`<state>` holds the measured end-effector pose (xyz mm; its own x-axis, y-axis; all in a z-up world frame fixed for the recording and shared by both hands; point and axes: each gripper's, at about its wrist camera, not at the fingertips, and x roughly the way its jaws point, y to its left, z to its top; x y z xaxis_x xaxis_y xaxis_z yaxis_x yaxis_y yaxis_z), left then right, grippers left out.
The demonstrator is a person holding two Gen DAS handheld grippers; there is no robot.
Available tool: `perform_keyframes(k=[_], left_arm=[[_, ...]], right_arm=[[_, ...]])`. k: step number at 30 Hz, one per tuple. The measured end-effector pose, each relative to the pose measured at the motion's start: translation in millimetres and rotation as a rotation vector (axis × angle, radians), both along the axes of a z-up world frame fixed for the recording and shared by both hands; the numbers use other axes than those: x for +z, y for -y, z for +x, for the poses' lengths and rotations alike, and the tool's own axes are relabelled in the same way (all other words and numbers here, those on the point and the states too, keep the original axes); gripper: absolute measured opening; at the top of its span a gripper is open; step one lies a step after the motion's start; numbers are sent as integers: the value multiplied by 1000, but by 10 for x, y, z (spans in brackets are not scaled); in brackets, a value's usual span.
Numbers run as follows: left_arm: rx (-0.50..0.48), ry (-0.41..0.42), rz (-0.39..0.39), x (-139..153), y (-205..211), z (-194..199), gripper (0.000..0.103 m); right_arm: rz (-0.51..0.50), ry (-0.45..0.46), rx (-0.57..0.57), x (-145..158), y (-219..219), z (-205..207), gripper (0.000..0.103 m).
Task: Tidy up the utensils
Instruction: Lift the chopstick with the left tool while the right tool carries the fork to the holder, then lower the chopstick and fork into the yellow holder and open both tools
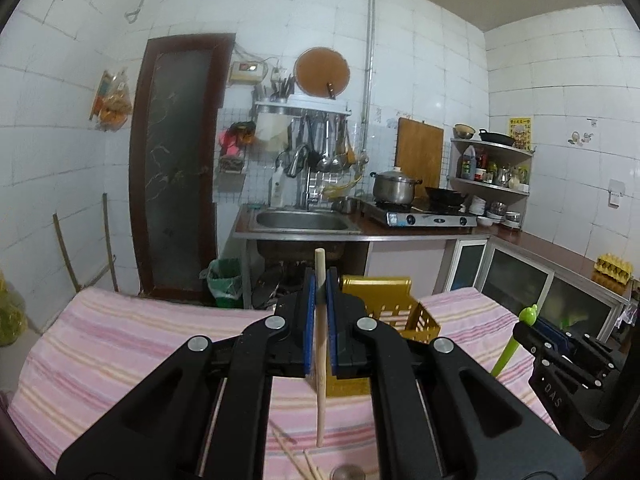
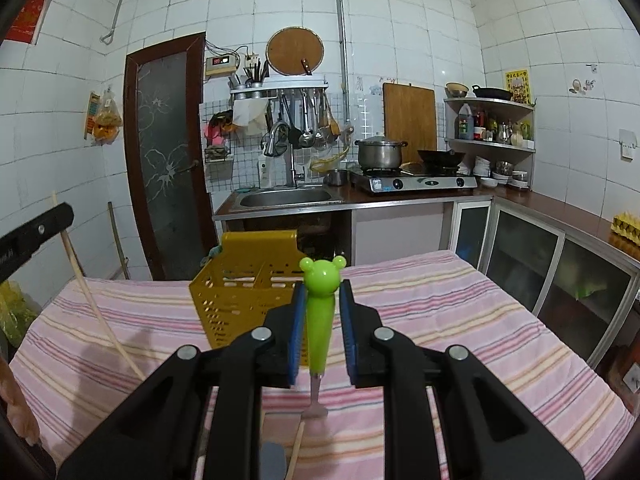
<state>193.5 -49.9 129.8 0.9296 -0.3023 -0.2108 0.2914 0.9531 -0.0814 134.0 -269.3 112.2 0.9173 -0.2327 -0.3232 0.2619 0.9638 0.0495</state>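
Note:
My left gripper [image 1: 321,284] is shut on a pale wooden chopstick [image 1: 321,400], held upright above the pink striped table [image 1: 140,340]. Just beyond its fingers stands the yellow slotted utensil basket [image 1: 392,308]. In the right wrist view my right gripper [image 2: 322,292] is shut on a green bear-headed utensil [image 2: 320,320], whose metal end hangs below the pads. The basket [image 2: 240,296] sits ahead and to the left of it. The right gripper [image 1: 532,326] with its green utensil [image 1: 505,356] also shows at the right edge of the left wrist view.
Loose chopsticks [image 1: 288,452] and a grey-handled utensil [image 2: 274,460] lie on the near part of the cloth. Behind the table are a sink [image 2: 286,198], a stove with a pot [image 2: 380,152] and low cabinets [image 2: 528,252]. A hand [image 2: 20,412] shows at the lower left.

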Motion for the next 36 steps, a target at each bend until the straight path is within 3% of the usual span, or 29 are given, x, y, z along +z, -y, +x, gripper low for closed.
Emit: perform_keyframes(k=[13,20,27,36], left_arm=[[-41,91,-47,678,338,435,4],[-43,132,-36,862,567,758,4],[-52,64,-20,457,707,1299,4],[-34,-97,-8,-332,668,1823,4]], right_arm=[[-12,103,21,785,105,386,18],[-16,141,17,1028,70,796,17],[28,73,8,768,135,1359,17],[62,-46,25,73,255,1701,17]])
